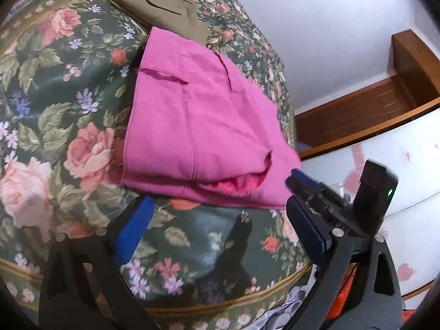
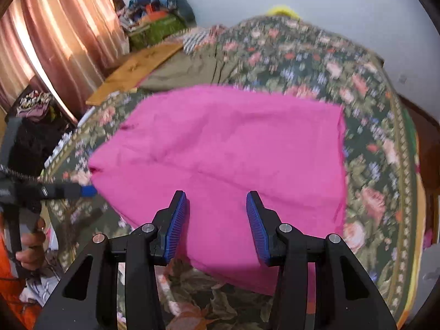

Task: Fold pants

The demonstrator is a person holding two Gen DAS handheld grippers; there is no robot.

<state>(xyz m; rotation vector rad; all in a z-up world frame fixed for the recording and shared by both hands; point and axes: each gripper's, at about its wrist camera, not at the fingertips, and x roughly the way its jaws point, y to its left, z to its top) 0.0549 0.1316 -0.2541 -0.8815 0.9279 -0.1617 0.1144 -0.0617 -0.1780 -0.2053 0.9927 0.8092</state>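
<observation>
Currently: pink pants (image 2: pixel 225 165) folded on floral bedspread (image 2: pixel 371 137) ahead; your left claw (image 1: pixel 220 233) and right claw (image 2: pixel 216 225) released, hovering for smoothing.

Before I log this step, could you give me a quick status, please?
Left gripper open; right gripper open over folded pink fabric pants. Olive garment behind them on floral bedspread.

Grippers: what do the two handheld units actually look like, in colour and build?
Both share one build: the left gripper and right gripper have matte black angular linkage arms with silver round pivot pins and ribbed blue finger pads. A braided cable trails from the left gripper's black handle.
</observation>
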